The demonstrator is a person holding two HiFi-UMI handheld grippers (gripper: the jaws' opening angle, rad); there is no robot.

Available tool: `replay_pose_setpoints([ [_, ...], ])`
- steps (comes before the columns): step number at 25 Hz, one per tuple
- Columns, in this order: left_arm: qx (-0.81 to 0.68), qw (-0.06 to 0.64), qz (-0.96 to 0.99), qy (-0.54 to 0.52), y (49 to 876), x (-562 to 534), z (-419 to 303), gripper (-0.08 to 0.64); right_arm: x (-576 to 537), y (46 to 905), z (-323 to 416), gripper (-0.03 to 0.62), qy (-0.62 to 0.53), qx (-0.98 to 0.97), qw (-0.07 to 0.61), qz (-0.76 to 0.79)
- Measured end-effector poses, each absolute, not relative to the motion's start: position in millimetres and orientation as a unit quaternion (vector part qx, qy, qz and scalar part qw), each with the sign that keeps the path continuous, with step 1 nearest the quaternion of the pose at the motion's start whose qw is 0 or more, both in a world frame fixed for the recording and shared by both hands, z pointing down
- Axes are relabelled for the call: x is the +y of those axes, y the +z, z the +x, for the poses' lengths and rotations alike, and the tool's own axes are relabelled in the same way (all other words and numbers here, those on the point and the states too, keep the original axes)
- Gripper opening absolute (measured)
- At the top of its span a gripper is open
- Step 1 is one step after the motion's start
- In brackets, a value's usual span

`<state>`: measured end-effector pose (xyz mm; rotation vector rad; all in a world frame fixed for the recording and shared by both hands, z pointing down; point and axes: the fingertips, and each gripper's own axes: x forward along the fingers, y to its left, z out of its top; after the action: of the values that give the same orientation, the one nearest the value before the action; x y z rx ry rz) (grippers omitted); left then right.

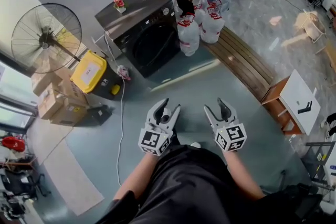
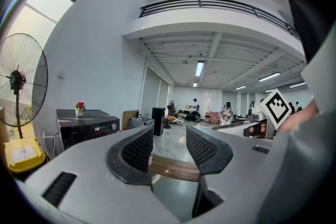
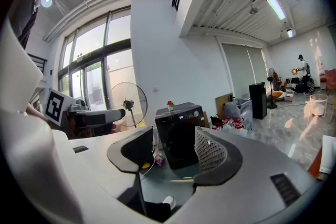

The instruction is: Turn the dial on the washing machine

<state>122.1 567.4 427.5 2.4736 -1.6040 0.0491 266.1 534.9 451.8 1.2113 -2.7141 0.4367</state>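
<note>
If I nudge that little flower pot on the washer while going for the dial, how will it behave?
The flower pot looks small and top-heavy with blooms, so it would probably tip or slide easily. The washing machine top seems smooth and glossy, giving little grip. It sits toward the back, away from the dial, so contact seems avoidable.

Daylight is pouring in through the tall windows (image 3: 92, 76) at the left, and ceiling strip lights (image 2: 199, 68) are glowing far off. The glossy floor (image 1: 199, 86) is throwing back pale glare streaks near the black washing machine (image 1: 149, 42), whose front is showing little detail. All views are bending hard at the edges, with dark corners ringing both gripper views.
</note>
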Motion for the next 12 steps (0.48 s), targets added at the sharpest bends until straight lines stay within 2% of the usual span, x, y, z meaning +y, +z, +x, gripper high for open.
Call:
replay_pose_setpoints([
  [12,-0.509,0.096,0.855,0.004,436,444,86,0.173,422,468,223,0.219,0.146,-0.889,0.081,0.427],
])
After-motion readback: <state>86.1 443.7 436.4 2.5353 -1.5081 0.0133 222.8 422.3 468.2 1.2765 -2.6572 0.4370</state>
